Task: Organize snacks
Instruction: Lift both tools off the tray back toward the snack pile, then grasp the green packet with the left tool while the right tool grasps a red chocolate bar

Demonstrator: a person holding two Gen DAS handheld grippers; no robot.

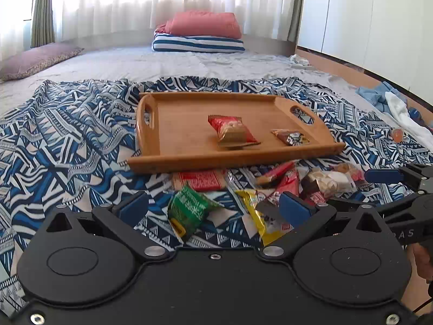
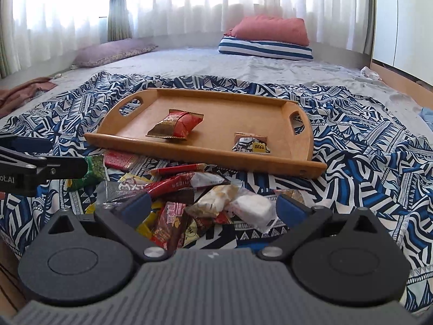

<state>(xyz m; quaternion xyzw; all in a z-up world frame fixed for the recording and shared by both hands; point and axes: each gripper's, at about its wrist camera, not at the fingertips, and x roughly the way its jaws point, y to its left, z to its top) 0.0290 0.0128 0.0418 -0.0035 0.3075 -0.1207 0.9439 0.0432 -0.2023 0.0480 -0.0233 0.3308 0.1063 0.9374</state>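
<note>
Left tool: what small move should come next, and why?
Probably ease the left tool, open and empty, down around the green snack packet lying between its fingers. The wooden tray holds only two packets; the pile on the patterned cloth remains.

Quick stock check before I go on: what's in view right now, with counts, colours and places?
Wooden tray: one, tan, on patterned cloth.
Red packet: one, tray centre.
Brown packet: one, on the tray, to the red packet's right.
Snack pile: many, mixed colours, on cloth before tray.
Green packet: one, at pile's left edge.
Patterned cloth: one, blue-white, over bed.
Pillows: red on striped, far end.
Left tongs: open, over pile.
Right tongs: open, over pile.
</note>
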